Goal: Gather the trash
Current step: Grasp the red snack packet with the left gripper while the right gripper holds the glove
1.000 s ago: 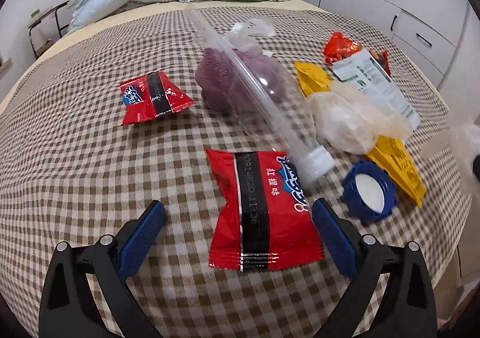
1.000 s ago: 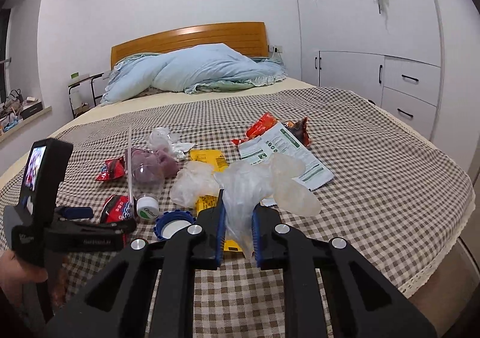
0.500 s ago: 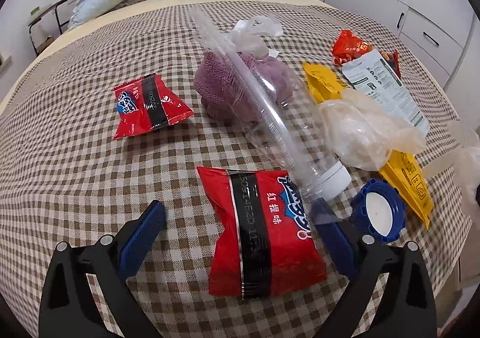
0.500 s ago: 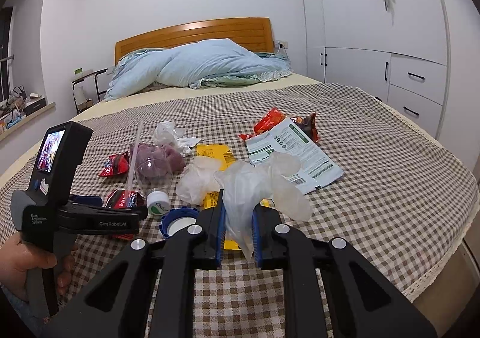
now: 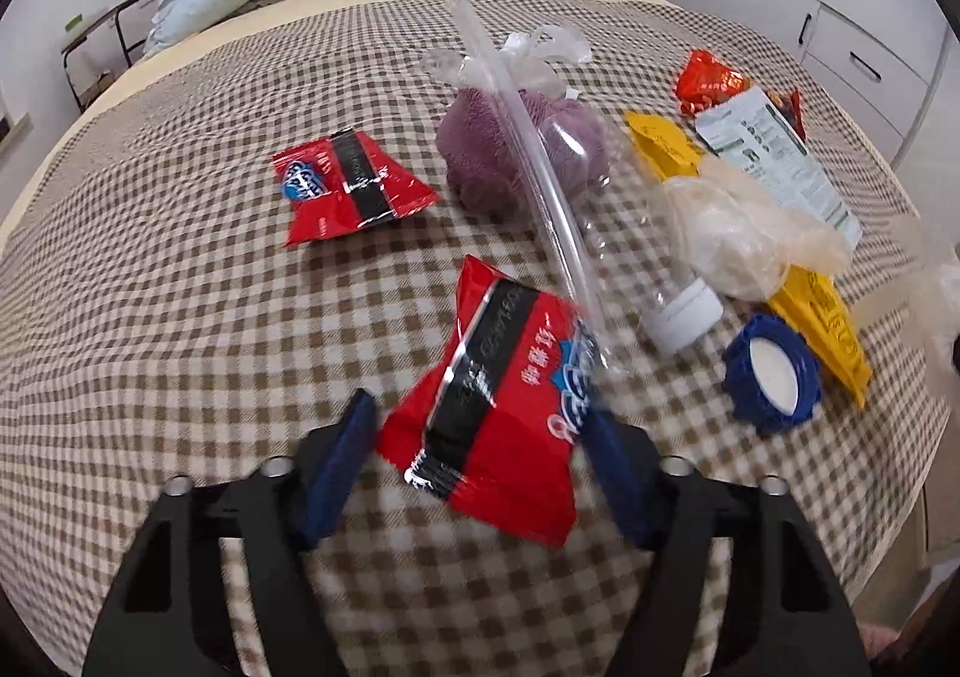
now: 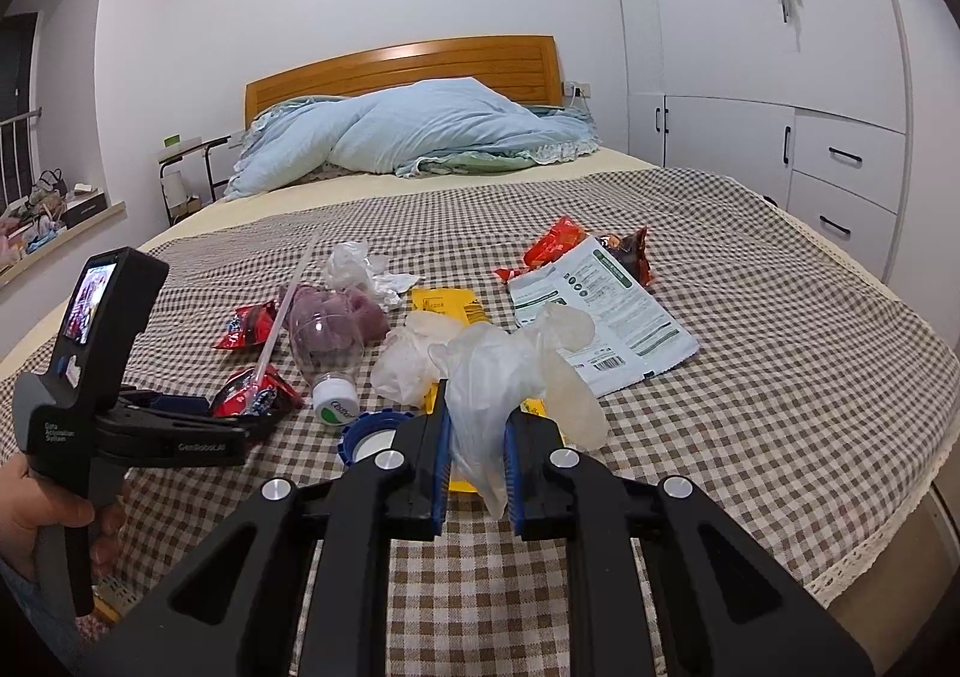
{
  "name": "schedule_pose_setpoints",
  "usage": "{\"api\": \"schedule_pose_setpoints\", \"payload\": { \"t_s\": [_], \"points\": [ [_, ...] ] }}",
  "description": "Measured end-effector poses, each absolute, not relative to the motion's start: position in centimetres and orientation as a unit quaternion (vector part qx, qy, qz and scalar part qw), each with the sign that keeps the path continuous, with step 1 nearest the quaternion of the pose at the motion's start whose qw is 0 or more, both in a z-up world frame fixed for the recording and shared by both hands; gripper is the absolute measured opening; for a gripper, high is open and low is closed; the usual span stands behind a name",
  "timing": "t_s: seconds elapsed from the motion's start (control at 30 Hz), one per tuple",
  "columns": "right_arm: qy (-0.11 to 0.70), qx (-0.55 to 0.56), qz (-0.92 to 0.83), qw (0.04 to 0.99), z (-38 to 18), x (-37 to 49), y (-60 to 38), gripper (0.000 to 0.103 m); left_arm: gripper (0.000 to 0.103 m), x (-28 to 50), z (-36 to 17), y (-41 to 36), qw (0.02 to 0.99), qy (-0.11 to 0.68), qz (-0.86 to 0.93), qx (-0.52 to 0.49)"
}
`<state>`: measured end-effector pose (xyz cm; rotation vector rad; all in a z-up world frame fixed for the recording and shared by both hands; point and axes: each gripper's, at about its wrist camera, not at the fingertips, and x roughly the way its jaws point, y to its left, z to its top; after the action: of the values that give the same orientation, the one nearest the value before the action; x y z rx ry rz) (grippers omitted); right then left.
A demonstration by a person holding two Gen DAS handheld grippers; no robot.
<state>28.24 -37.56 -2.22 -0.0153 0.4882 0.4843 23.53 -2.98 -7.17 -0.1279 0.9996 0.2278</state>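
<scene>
Trash lies on a checked bedspread [image 5: 180, 317]. My left gripper [image 5: 480, 449] is shut on a red snack packet [image 5: 498, 407], which is tilted up between its blue pads [image 5: 342, 461]. It also shows in the right wrist view [image 6: 252, 395]. My right gripper [image 6: 474, 467] is shut on a clear plastic glove [image 6: 504, 377] held above the bed. A second red packet [image 5: 348, 185], a clear bottle with white cap [image 5: 678, 311], a blue lid [image 5: 771, 368] and a purple cloth in a bag [image 5: 510, 149] lie beyond.
A crumpled clear bag [image 5: 738, 233], yellow packets [image 5: 822, 323], a white and green pouch [image 5: 780, 161] and an orange wrapper [image 5: 708, 83] lie to the right. A blue duvet [image 6: 420, 131] lies by the headboard. White wardrobes [image 6: 750, 47] stand on the right. The bed's edge is near.
My left gripper moved forward and closed its fingers on the near red packet, which now tilts up. My right gripper kept hold of the glove and rose slightly.
</scene>
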Motion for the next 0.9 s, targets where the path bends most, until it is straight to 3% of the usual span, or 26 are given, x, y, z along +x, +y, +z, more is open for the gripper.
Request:
{"api": "schedule_pose_setpoints", "payload": {
  "t_s": [0.1,0.9],
  "points": [
    [0.239,-0.005,0.24,0.941,-2.1,28.0,-37.8,0.015,0.056,22.9,-6.9,-2.9,0.87,0.479,0.105,-0.055],
    [0.225,-0.012,0.261,0.939,-1.9,25.3,-37.8,0.015,0.053,14.9,-5.0,-3.2,0.878,0.461,0.123,-0.027]
  ]
}}
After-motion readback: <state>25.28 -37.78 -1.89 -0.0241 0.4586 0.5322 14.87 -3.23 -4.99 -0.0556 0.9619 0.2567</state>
